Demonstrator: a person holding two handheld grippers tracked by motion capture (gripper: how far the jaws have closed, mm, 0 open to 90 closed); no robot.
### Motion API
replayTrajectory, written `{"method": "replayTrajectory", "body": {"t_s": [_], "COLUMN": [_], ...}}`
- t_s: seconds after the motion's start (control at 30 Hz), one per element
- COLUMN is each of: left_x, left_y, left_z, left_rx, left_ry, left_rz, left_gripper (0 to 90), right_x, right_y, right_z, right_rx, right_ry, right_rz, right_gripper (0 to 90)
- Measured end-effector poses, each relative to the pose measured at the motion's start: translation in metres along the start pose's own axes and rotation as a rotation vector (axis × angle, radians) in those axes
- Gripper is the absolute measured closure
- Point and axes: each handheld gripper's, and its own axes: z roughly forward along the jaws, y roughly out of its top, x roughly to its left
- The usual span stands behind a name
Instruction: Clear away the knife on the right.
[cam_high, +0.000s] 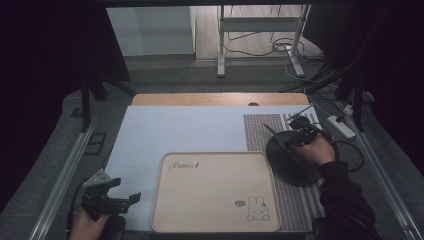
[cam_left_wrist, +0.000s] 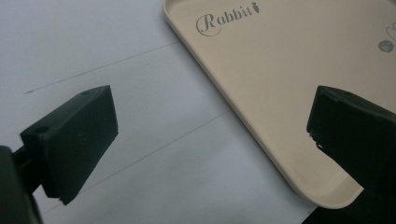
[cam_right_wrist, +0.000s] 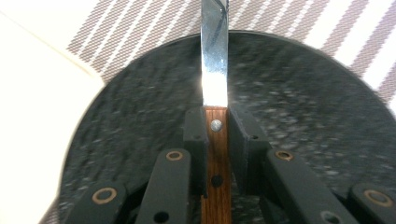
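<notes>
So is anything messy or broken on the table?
Nothing looks spilled, broken or crooked. The right gripper holds a wooden-handled knife over the dark plate, and the beige tray lies flat and bare.

knife: glossy metal blade, wood handle | plate: matt speckled black | mat: woven striped cloth | tray: smooth beige plastic

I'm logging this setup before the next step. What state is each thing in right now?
Knife: clamped by its wooden handle, blade over the plate.
Right gripper: shut on the knife.
Left gripper: open, holding nothing.
Dark plate: on the striped mat.
Beige tray: flat, nothing in it.
</notes>
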Motion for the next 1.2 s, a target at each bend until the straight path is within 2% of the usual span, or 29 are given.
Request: {"method": "replayTrajectory", "body": {"t_s": [0.63, 0.83, 1.2], "left_x": [0.0, 0.0, 0.0], "left_y": [0.0, 0.0, 0.0], "left_z": [-0.001, -0.001, 0.0], "left_rx": [-0.002, -0.003, -0.001], "left_ry": [-0.004, -0.004, 0.0], "left_rz": [-0.004, -0.005, 0.0], "left_gripper": [2.0, 2.0, 2.1], "right_x": [0.071, 0.093, 0.138], "right_y": [-0.023, -0.031, -0.041], "right_z": [0.002, -0.001, -0.002], "right_rx": [0.007, -0.01, -0.014], "right_ry": [0.069, 0.092, 0.125], "right_rz": [-0.105, -0.126, -0.195], "right_gripper": [77.3, 77.3, 77.3]}}
